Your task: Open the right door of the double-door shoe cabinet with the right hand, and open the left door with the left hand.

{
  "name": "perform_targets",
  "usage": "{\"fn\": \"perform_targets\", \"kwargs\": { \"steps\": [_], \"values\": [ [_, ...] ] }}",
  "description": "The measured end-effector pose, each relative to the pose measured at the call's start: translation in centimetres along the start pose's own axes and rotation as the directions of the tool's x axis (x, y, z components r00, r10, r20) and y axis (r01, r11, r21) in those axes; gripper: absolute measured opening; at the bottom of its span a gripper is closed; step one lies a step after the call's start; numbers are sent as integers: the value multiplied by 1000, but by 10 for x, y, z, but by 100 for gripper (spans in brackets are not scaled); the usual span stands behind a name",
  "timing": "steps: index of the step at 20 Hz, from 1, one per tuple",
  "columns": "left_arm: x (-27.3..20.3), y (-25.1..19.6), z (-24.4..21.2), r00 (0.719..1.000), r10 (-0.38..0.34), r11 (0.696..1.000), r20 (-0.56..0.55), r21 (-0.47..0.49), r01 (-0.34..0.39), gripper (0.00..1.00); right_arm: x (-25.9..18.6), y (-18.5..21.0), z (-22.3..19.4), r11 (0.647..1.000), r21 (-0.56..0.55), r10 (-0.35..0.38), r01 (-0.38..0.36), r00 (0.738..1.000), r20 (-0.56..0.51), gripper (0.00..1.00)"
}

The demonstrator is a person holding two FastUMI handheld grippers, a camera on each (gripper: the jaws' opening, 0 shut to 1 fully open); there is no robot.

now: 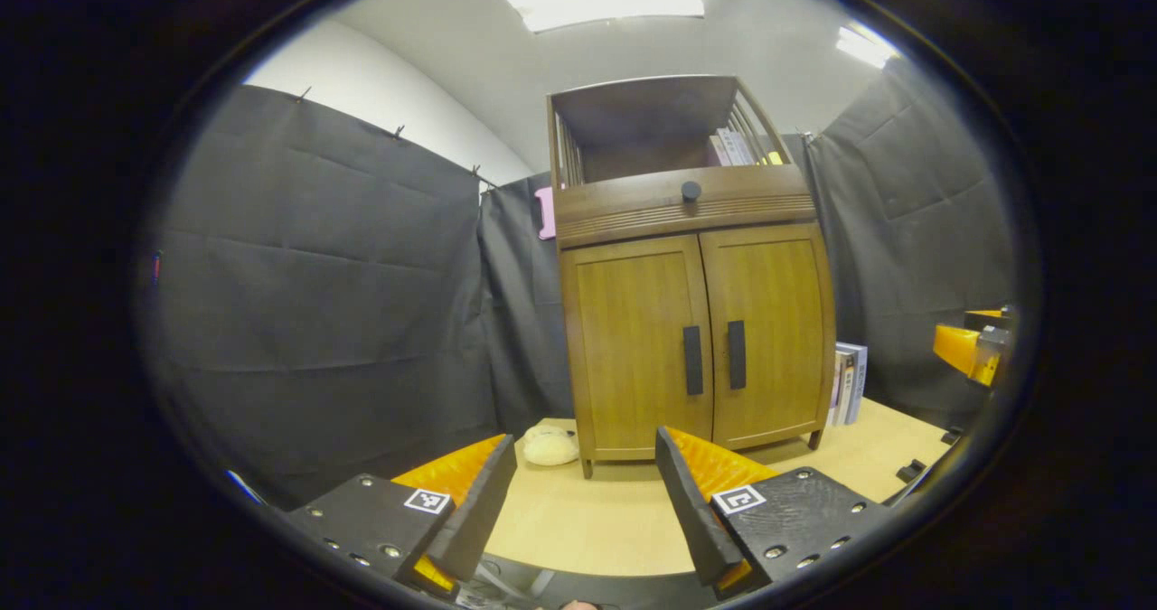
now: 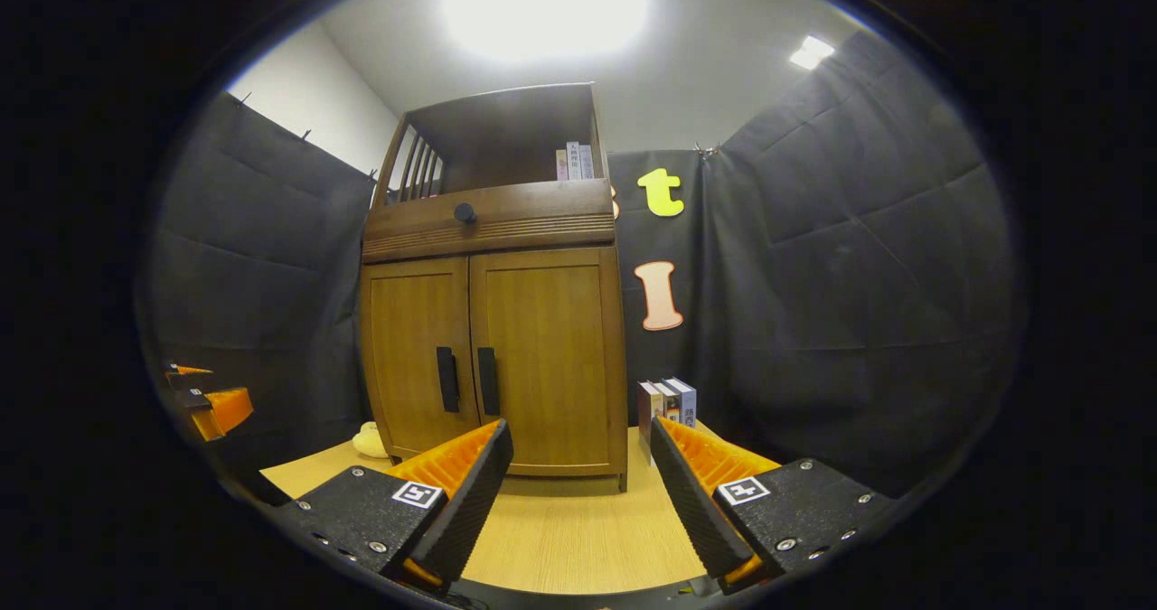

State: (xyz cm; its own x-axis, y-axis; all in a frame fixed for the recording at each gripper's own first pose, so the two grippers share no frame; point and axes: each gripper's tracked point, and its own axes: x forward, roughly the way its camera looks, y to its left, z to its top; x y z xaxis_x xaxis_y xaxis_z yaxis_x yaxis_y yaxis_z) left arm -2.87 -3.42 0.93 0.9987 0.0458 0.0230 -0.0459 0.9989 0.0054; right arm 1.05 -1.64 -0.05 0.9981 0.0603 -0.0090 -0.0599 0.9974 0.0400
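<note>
A brown wooden shoe cabinet (image 1: 691,321) (image 2: 493,321) stands on the table with both doors closed. Each door carries a black vertical handle: the left door's handle (image 1: 692,361) (image 2: 446,380) and the right door's handle (image 1: 737,354) (image 2: 488,381) sit side by side at the middle seam. My left gripper (image 1: 586,502) is open, well short of the cabinet and facing its left door. My right gripper (image 2: 578,492) is open too, back from the right door, with nothing between its fingers. The right gripper (image 1: 972,348) also appears at the right edge of the left gripper view, and the left gripper (image 2: 203,402) at the left edge of the right gripper view.
The light wooden table (image 1: 587,529) (image 2: 569,529) runs from the grippers to the cabinet. Books (image 1: 848,384) (image 2: 667,402) stand upright by the cabinet's right side. A pale soft object (image 1: 550,445) (image 2: 369,440) lies at its left foot. A drawer knob (image 1: 691,191) sits above the doors.
</note>
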Motion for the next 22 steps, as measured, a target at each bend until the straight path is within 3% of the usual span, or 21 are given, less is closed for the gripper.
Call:
{"fn": "perform_targets", "kwargs": {
  "steps": [13, 18, 19, 20, 22],
  "values": [
    [42, 9, 1, 1000, 12, 1000, 24, -12, -11, 92, 111, 40, 44, 999, 42, 20, -24, 995, 94, 94],
    [69, 36, -6, 999, 41, 999, 11, -28, -40, 92, 156, 71, 55, 998, 25, 53, -57, 990, 133, 94],
    [73, 41, -6, 999, 47, 998, 12, -29, -47, 86, 164, 77, 56, 998, 12, 60, -63, 988, 144, 94],
    [76, 46, -6, 999, 52, 998, 13, -27, -52, 92, 172, 85, 57, 997, 0, 71, -72, 986, 153, 94],
    [81, 54, -7, 998, 65, 998, 11, -19, -65, 89, 185, 98, 55, 996, -8, 89, -89, 983, 161, 94]
  ]
}}
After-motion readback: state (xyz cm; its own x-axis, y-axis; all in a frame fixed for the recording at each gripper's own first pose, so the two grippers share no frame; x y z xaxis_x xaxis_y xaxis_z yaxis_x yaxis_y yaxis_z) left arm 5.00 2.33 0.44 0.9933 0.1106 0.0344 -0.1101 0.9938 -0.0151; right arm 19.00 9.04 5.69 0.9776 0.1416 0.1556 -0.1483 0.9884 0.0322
